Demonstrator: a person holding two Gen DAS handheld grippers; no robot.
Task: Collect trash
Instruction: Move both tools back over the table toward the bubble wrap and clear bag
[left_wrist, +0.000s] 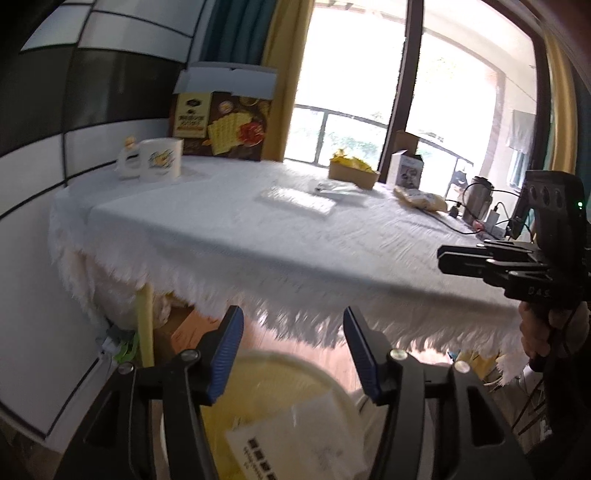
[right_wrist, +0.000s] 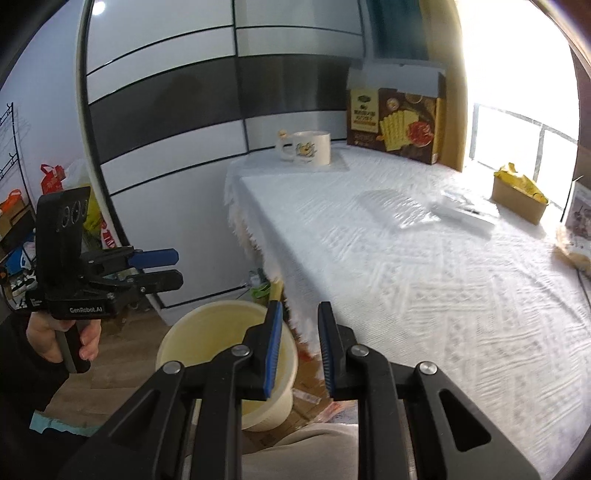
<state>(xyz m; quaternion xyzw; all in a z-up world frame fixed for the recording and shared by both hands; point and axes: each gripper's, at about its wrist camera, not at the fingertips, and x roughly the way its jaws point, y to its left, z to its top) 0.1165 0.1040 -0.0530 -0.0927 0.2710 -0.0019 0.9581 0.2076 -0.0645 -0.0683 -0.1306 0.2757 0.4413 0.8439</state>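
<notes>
On the floor at the near left corner of the bench (right_wrist: 424, 288) we see a pale yellow bin (right_wrist: 207, 321); from the left wrist view a white printed sheet (left_wrist: 291, 432) lies inside it. Our left claw (left_wrist: 293, 350) hangs over the bin with its jaws well apart and nothing between them. On the white fringed cloth, going rightward, stand a white mug (right_wrist: 308, 147), a brown cracker box (right_wrist: 397, 123) with its flap up, a flat clear wrapper (right_wrist: 397, 210), a white packet (right_wrist: 467, 214), and a small cardboard box (right_wrist: 517, 201) filled with yellow wrappers (right_wrist: 519, 181). Our right claw (right_wrist: 301, 350) has a narrow gap between its pads and grips nothing.
</notes>
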